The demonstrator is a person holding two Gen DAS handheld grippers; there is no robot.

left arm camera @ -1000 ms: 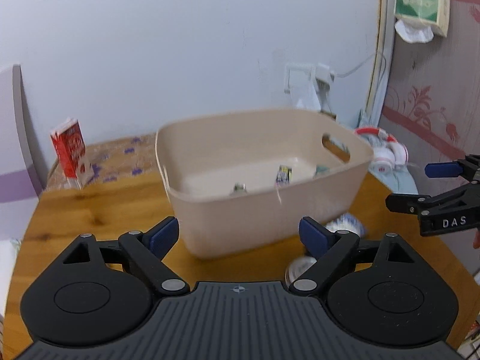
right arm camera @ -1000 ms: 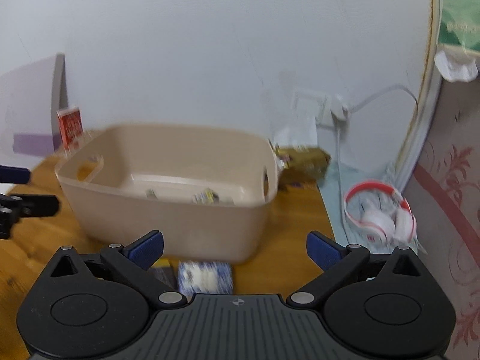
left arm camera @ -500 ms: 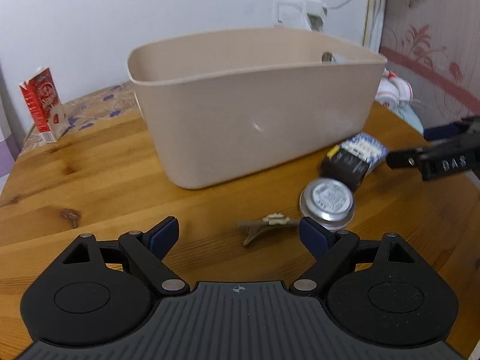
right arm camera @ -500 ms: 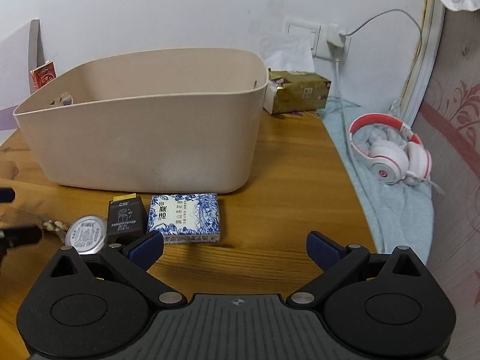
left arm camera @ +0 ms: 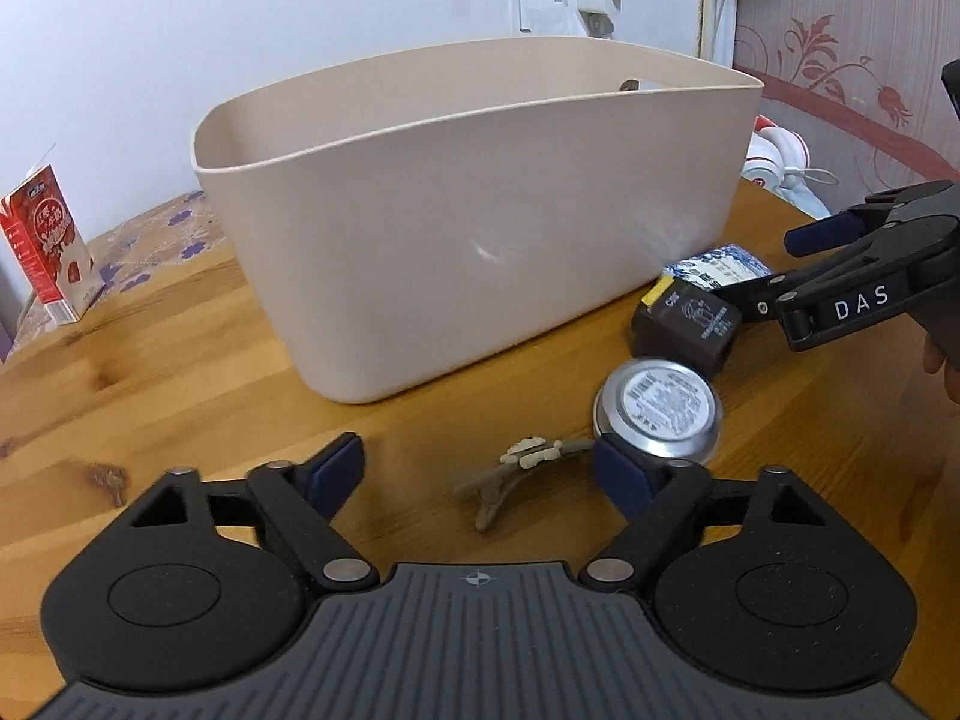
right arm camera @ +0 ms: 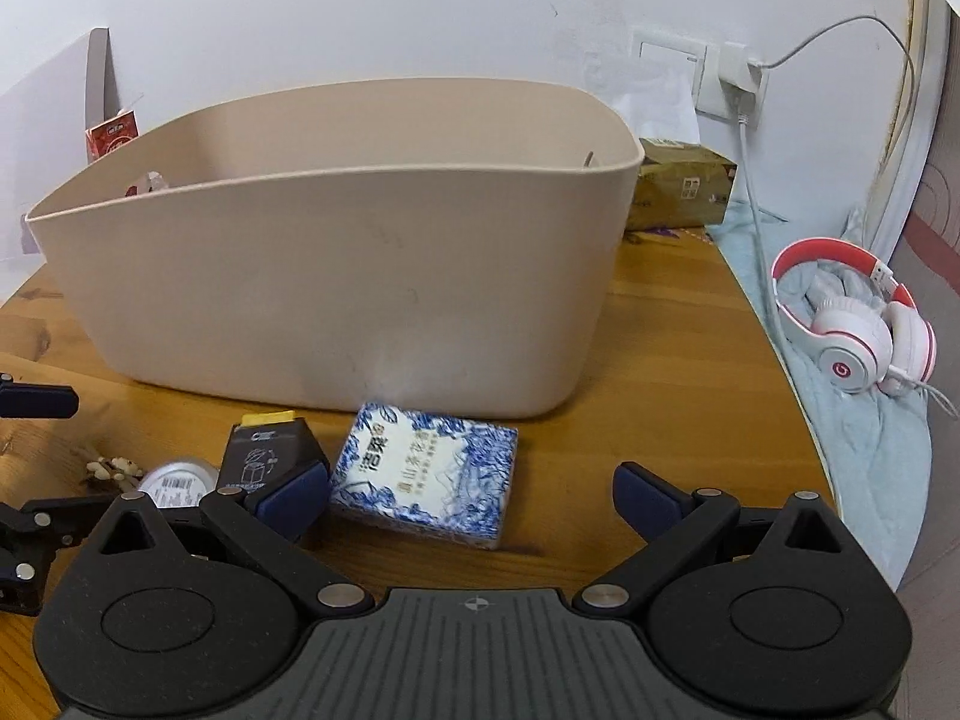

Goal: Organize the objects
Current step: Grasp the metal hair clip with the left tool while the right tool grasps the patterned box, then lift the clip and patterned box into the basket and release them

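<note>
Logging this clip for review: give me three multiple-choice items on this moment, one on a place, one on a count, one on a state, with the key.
1. Where does the blue-and-white tissue pack lie?
A. inside the bin
B. on the table in front of the beige bin
C. on the headphones

2. How many loose items lie on the wooden table in front of the bin?
A. two
B. four
C. six

3. How do the left gripper's jaws stand?
A. shut on the tin
B. shut on nothing
C. open, with the hair clip between them, untouched

Key: B, the pack rests on the wood against the bin's near wall. B, the pack, the black box, the round tin and the hair clip. C, both pads stand clear of the clip; the jaws have just been closing.
</note>
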